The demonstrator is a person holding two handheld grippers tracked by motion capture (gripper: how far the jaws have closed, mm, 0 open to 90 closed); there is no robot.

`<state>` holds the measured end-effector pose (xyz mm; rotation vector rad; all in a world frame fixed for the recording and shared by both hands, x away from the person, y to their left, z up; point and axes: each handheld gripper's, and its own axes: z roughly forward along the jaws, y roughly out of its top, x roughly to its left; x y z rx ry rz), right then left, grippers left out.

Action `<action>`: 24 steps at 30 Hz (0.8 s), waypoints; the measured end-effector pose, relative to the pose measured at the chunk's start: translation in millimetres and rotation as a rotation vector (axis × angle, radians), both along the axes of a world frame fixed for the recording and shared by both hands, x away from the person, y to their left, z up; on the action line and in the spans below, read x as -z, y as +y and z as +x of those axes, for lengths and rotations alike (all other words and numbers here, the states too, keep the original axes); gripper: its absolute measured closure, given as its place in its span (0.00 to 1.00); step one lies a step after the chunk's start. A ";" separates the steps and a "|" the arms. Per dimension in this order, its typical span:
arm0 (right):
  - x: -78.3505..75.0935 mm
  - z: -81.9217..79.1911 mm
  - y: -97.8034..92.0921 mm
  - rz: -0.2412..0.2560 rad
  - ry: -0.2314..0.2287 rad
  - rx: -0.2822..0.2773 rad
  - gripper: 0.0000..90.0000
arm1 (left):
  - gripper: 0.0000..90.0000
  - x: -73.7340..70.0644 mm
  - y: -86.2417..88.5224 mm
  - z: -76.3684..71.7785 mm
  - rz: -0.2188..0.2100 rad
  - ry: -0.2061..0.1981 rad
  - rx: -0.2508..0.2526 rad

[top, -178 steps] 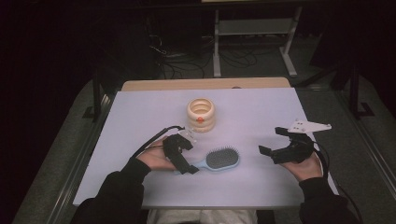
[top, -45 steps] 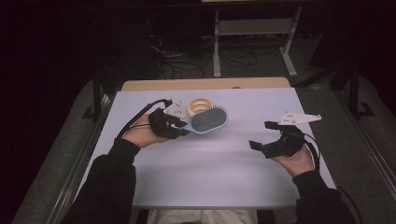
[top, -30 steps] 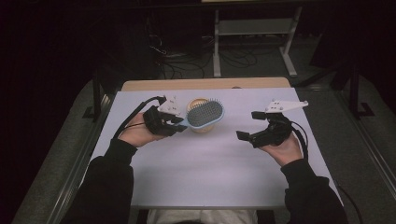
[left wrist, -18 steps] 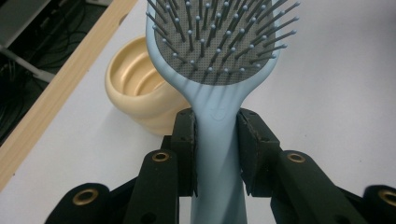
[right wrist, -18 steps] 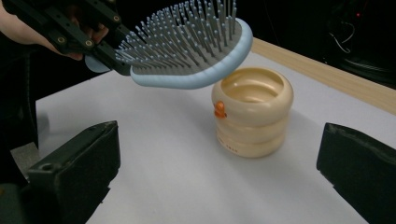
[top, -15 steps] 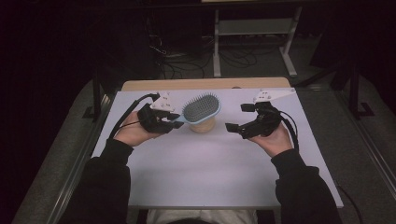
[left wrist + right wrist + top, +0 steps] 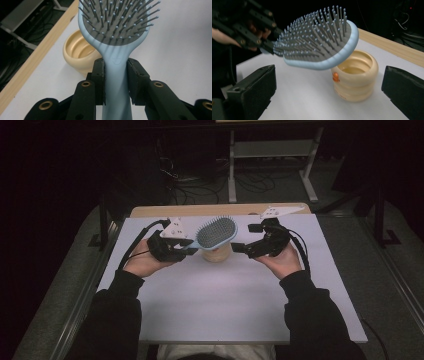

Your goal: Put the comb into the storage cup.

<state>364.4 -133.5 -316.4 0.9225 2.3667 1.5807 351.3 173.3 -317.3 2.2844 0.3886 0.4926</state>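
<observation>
Midair above the centre of the high view, a pale blue hairbrush hangs over a cream ribbed cup on the white table, its handle clamped in the left gripper. Jaws closed on both sides of the narrow neck, just below the bristle pad, hold it bristles-up. Right of centre, the right gripper waits with jaws spread wide and empty, the brush head floating between and beyond them in the right gripper view. Light, rigid plastic by the look of it, the brush should carry easily; its smooth handle could twist in a loose pinch, so the neck or the head's rim seems the safest hold. The handle's end is cut off at the bottom of the left gripper view, the cup's base sits partly behind the brush, and its orange mark is too small to read.
</observation>
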 end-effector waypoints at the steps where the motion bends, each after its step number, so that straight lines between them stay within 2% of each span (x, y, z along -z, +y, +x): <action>1: -0.4 1.7 0.9 0.019 0.006 0.000 0.00 | 0.78 0.0 0.7 0.1 -0.007 -0.004 0.000; 5: -2.3 7.2 5.3 0.081 0.026 0.000 0.00 | 0.78 0.5 1.5 -1.7 -0.014 -0.028 -0.013; 9: -4.5 10.1 9.5 0.109 0.035 0.004 0.00 | 0.78 1.7 2.2 -3.9 -0.036 -0.043 -0.022; 19: -8.0 16.8 21.2 0.096 0.054 0.020 0.00 | 0.78 1.7 0.4 -8.6 -0.059 -0.104 -0.030; 24: -9.7 17.8 26.4 0.097 0.058 0.011 0.00 | 0.78 2.3 -2.4 -10.7 -0.077 -0.109 -0.025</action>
